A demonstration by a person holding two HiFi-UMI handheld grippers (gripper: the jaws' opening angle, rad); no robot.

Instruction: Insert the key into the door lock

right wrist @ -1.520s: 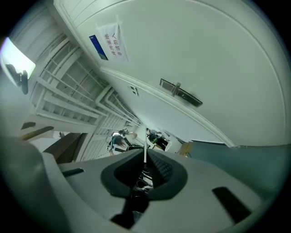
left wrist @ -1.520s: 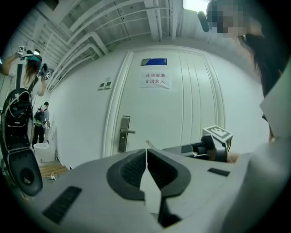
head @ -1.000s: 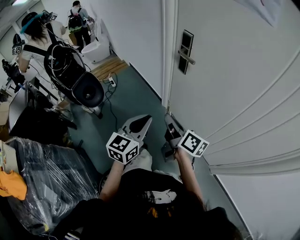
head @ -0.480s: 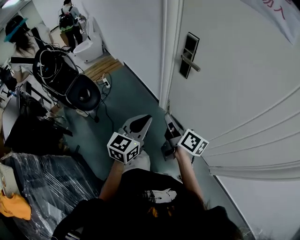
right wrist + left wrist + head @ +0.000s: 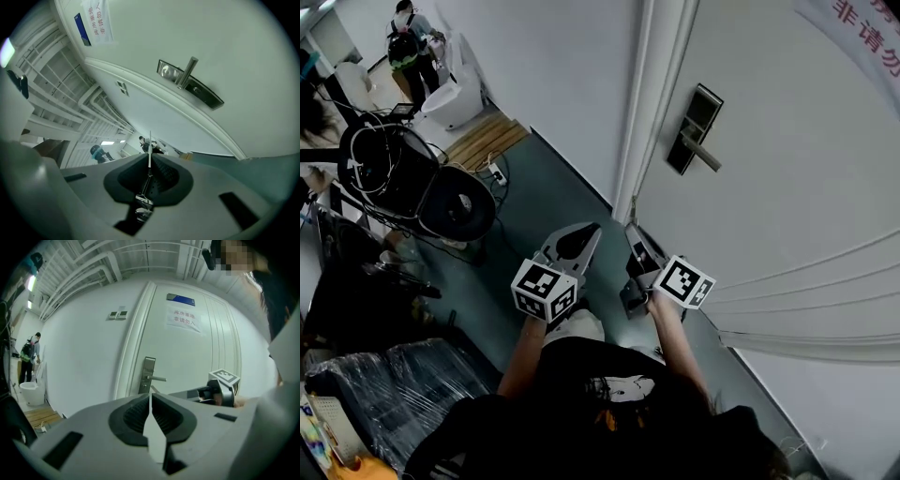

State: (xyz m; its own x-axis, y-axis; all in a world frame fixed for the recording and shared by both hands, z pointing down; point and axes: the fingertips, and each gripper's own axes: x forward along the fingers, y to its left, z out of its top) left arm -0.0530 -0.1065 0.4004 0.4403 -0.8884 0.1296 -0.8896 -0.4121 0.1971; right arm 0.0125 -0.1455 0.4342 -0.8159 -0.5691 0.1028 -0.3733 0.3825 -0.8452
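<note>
Approach step: the right gripper [image 5: 633,239] is clamped on the key [image 5: 149,143], whose blade pokes past its tips, well below the door lock [image 5: 701,131]. The left gripper [image 5: 150,397], equally far from the lock, is closed on nothing. Next (my judgement) the key must rise to the lock, with its blade squared.

Only readable bit: the white paper notice [image 5: 862,37] taped on the white panelled door [image 5: 787,216] has red Chinese characters, "非请勿", then the head view's edge cuts it off. The small blue plaque [image 5: 180,299] above it is too tiny to read.
</note>
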